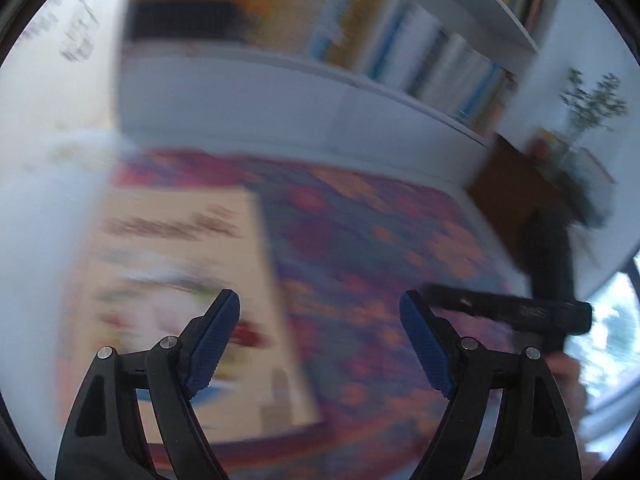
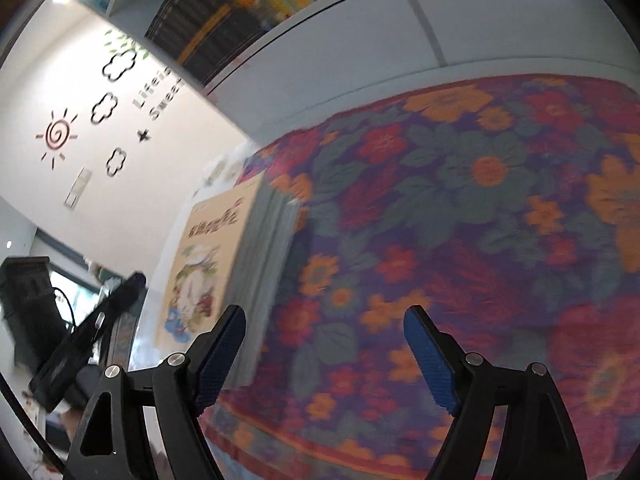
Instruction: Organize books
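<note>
**Both grippers empty above the floral cloth; book stack at the cloth's left edge**

The white bookcase (image 1: pixel 248 96) spans the background, its shelves packed with upright shelved books (image 1: pixel 452 68) (spines too blurred in the left wrist view to read). To its left stands a white wall (image 2: pixel 100 184) carrying sun and cloud decals and the lettering "Life is Sweet".

Below the bookcase a floral cloth (image 2: pixel 460 208), patterned with orange and red flowers on purple, covers the work surface. A stack of books (image 2: pixel 256 264) lies flat near the cloth's left edge; the top book (image 1: pixel 176 280) has a tan cover with a cartoon illustration and a line of title text, and the page edges of the volumes beneath it show along the stack's right side.

The left gripper (image 1: pixel 320 340) is over the cloth with its jaws spread wide and nothing between them; its left blue pad overlaps the tan cover in the picture, though contact cannot be judged. The right gripper (image 2: pixel 324 352) likewise has its jaws spread and empty, just right of the stack.

A small potted plant (image 1: pixel 592 108) stands beyond the bookcase's right end, on a dark wooden piece.
</note>
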Motion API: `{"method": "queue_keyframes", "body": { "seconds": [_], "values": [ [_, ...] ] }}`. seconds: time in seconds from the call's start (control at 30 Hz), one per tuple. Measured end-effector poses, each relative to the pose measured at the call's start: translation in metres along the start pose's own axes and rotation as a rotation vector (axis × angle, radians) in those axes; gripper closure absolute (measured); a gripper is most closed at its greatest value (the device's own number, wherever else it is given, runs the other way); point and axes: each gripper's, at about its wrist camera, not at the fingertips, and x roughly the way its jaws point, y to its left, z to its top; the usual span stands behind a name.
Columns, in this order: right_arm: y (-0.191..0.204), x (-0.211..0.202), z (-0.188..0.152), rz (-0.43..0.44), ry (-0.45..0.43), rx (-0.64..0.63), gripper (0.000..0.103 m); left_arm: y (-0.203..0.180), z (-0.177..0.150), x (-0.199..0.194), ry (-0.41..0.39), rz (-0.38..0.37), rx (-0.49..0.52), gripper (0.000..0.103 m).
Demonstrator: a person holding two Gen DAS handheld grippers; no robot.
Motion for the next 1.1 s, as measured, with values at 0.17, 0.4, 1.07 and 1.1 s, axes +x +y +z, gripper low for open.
{"method": "queue_keyframes", "body": {
  "seconds": [0.17,0.4,1.07,1.1],
  "values": [
    [-0.042,-0.013,-0.010,0.067,-0.021,0.113,0.021,-0.008,-0.003,0.047,0.160,0.059,-0.008,0.022],
    [-0.076,-0.019,-0.014,0.099,-0.009,0.210,0.021,0.008,-0.009,0.043,0.173,0.121,-0.064,0.022],
    [0.062,-0.153,0.005,-0.356,-0.258,-0.419,0.000,-0.132,0.022,0.023,-0.086,0.458,0.023,0.001],
    [0.063,-0.146,0.004,-0.361,-0.224,-0.427,0.000,-0.136,0.023,0.027,-0.077,0.497,0.039,0.000]
  ]
}}
